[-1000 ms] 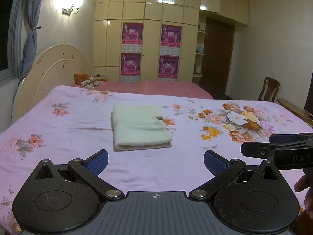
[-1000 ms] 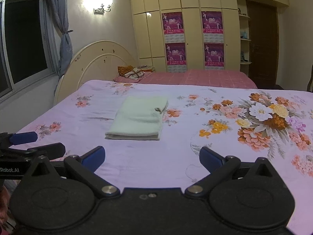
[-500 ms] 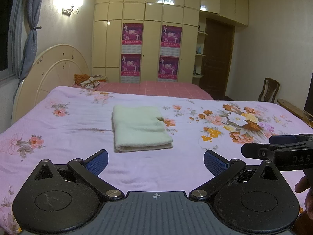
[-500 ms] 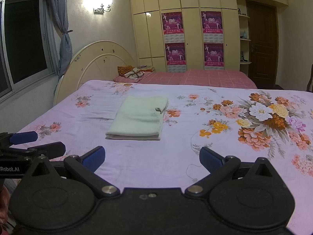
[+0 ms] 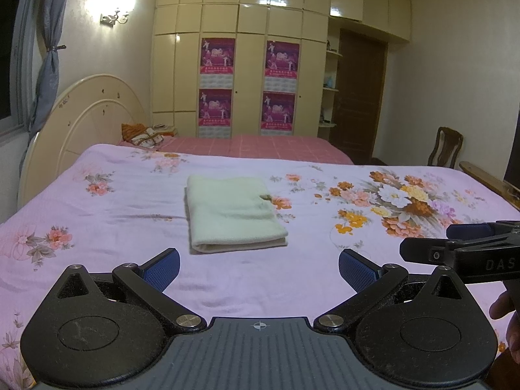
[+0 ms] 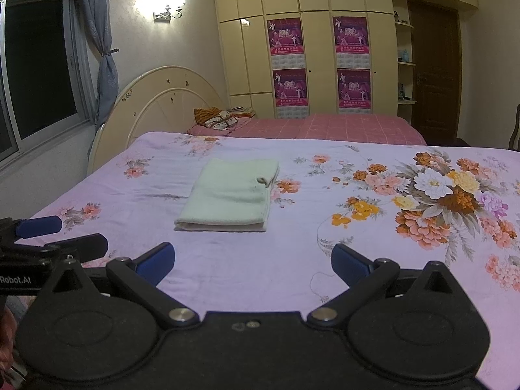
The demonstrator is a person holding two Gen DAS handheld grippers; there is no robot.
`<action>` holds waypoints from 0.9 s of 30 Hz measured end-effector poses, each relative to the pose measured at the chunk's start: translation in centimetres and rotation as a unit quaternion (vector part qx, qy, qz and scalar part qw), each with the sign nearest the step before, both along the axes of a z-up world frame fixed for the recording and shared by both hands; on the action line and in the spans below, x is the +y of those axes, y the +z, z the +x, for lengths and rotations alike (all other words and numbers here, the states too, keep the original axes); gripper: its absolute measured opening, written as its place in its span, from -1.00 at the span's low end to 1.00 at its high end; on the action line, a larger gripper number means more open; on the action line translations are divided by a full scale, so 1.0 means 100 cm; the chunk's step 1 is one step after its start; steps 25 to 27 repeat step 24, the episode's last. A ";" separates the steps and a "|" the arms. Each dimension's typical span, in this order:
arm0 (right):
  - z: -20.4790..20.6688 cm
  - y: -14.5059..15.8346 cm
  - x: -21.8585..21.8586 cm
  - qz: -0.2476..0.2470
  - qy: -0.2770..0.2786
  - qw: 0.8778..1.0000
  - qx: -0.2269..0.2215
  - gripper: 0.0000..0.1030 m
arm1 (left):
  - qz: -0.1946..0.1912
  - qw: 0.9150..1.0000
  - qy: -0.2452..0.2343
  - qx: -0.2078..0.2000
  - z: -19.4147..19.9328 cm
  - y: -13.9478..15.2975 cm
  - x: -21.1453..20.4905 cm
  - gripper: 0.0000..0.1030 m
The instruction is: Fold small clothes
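Nothing moved, folded cloth point(image 5: 235, 213) unchanged, both grippers apart

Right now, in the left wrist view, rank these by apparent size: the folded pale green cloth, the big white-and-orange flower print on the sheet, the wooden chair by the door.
1. Big white-and-orange flower print
2. Folded pale green cloth, nearly as large, so the top two are close
3. Wooden chair, though it stands farther off, so it only looks smallest
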State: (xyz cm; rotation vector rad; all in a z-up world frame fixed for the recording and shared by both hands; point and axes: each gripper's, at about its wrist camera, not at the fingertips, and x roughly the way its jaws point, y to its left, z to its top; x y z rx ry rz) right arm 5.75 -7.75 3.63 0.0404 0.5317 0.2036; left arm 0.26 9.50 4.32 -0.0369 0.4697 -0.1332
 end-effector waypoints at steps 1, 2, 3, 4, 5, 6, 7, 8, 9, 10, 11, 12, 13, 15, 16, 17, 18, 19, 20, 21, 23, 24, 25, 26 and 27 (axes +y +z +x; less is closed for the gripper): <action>0.001 0.000 0.001 0.000 -0.001 1.000 0.000 0.98 | 0.000 1.000 0.001 0.000 0.000 0.000 0.000 1.00; 0.000 0.000 0.001 0.000 -0.001 1.000 0.000 0.98 | 0.000 1.000 0.001 -0.001 0.001 0.000 0.000 1.00; 0.001 0.000 0.001 0.000 0.000 1.000 0.000 0.98 | 0.000 1.000 0.000 -0.001 0.001 0.000 0.000 1.00; 0.000 0.000 0.001 0.000 0.000 1.000 0.000 0.98 | 0.001 1.000 0.001 -0.001 0.001 0.000 0.001 1.00; 0.001 0.000 0.002 0.000 -0.001 1.000 0.000 0.98 | 0.001 1.000 0.002 -0.001 0.001 0.000 0.000 1.00; 0.001 0.000 0.001 0.000 -0.001 1.000 0.001 0.98 | 0.001 1.000 0.003 -0.002 0.001 0.000 0.001 1.00; 0.001 0.000 0.001 0.000 0.000 1.000 0.001 0.98 | 0.000 1.000 0.003 -0.002 0.002 0.000 0.001 1.00; 0.000 0.000 0.001 0.000 0.000 1.000 0.000 0.98 | 0.001 1.000 0.004 -0.002 0.003 -0.001 0.002 1.00; 0.001 0.000 0.001 0.000 -0.001 1.000 0.001 0.98 | 0.002 1.000 0.006 -0.002 0.004 -0.001 0.002 1.00; 0.001 -0.001 0.002 -0.001 0.000 1.000 0.001 0.98 | 0.002 1.000 0.007 -0.002 0.005 -0.001 0.003 1.00; 0.001 -0.001 0.002 -0.001 0.000 1.000 0.001 0.98 | 0.002 1.000 0.007 -0.002 0.005 -0.001 0.003 1.00; 0.001 -0.001 0.002 -0.001 -0.001 1.000 0.001 0.98 | 0.001 1.000 0.009 -0.003 0.006 -0.001 0.004 1.00; 0.002 -0.001 0.002 0.000 0.000 1.000 0.002 0.98 | 0.000 1.000 0.010 -0.003 0.006 -0.002 0.004 1.00; 0.002 -0.001 0.003 -0.001 0.000 1.000 0.002 0.98 | -0.001 1.000 0.011 -0.004 0.007 -0.002 0.005 0.99; 0.002 -0.001 0.003 -0.001 -0.001 1.000 0.002 0.98 | -0.001 1.000 0.010 -0.005 0.007 -0.002 0.005 0.99; 0.002 -0.001 0.003 -0.001 -0.001 1.000 0.002 0.98 | 0.000 1.000 0.010 -0.006 0.007 -0.002 0.005 0.99; 0.002 -0.001 0.003 -0.001 -0.001 1.000 0.002 0.98 | 0.001 1.000 0.009 -0.007 0.007 -0.002 0.004 0.99; 0.002 -0.001 0.003 -0.001 0.000 1.000 0.002 0.98 | 0.002 1.000 0.008 -0.009 0.008 -0.002 0.005 0.99; 0.002 -0.001 0.003 -0.001 0.000 1.000 0.002 0.98 | 0.002 1.000 0.006 -0.009 0.008 -0.002 0.004 0.99; 0.002 -0.001 0.003 -0.001 -0.001 1.000 0.002 0.98 | 0.002 1.000 0.001 -0.009 0.009 -0.003 0.004 0.99; 0.003 -0.001 0.003 0.000 0.000 1.000 0.003 0.98 | 0.004 1.000 0.000 -0.010 0.008 -0.003 0.003 0.99; 0.004 -0.001 0.003 0.000 0.000 1.000 0.003 0.98 | 0.004 1.000 0.001 -0.009 0.008 -0.004 0.002 0.99; 0.004 -0.001 0.003 0.000 0.000 1.000 0.003 0.98 | 0.004 1.000 0.001 -0.009 0.008 -0.004 0.002 0.99; 0.004 -0.001 0.003 0.000 0.000 1.000 0.003 0.98 | 0.004 1.000 0.001 -0.009 0.008 -0.004 0.002 0.99; 0.004 -0.001 0.003 0.000 0.000 1.000 0.003 0.98 | 0.004 1.000 0.001 -0.009 0.008 -0.004 0.002 0.99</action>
